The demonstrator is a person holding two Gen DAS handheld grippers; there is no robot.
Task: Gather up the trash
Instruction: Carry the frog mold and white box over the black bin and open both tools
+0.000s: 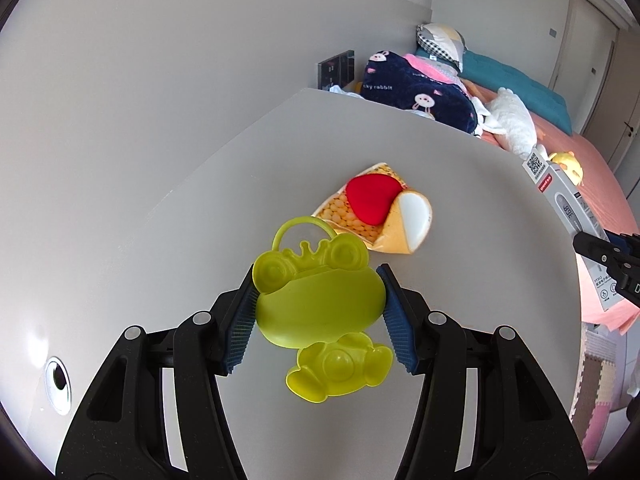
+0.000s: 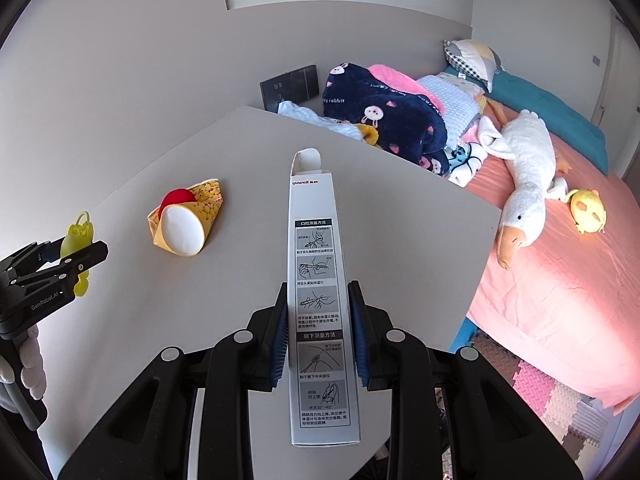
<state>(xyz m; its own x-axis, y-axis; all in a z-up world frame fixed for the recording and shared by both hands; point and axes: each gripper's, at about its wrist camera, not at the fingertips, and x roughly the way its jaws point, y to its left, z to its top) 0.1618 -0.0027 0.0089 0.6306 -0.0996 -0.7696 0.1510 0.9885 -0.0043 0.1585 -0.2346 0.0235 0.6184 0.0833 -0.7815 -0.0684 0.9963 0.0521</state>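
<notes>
My left gripper (image 1: 318, 316) is shut on a green plastic frog toy (image 1: 316, 304) and holds it above the grey table (image 1: 460, 240). It also shows in the right wrist view (image 2: 78, 240), at the left edge. My right gripper (image 2: 318, 328) is shut on a long white thermometer box (image 2: 318, 300) with printed instructions, held above the table (image 2: 400, 220); the box also shows at the right edge of the left wrist view (image 1: 568, 208). A crumpled yellow paper cup (image 1: 384, 216) with a red heart-shaped piece (image 1: 372, 198) lies on the table beyond the frog; it also shows in the right wrist view (image 2: 188, 220).
A bed with a pink sheet (image 2: 560, 280) stands right of the table, with a white goose plush (image 2: 520, 192), a small yellow plush (image 2: 586, 210) and a navy blanket (image 2: 380, 116). Foam floor mats (image 2: 552, 392) lie below. A round cable hole (image 1: 58, 380) is in the table's left part.
</notes>
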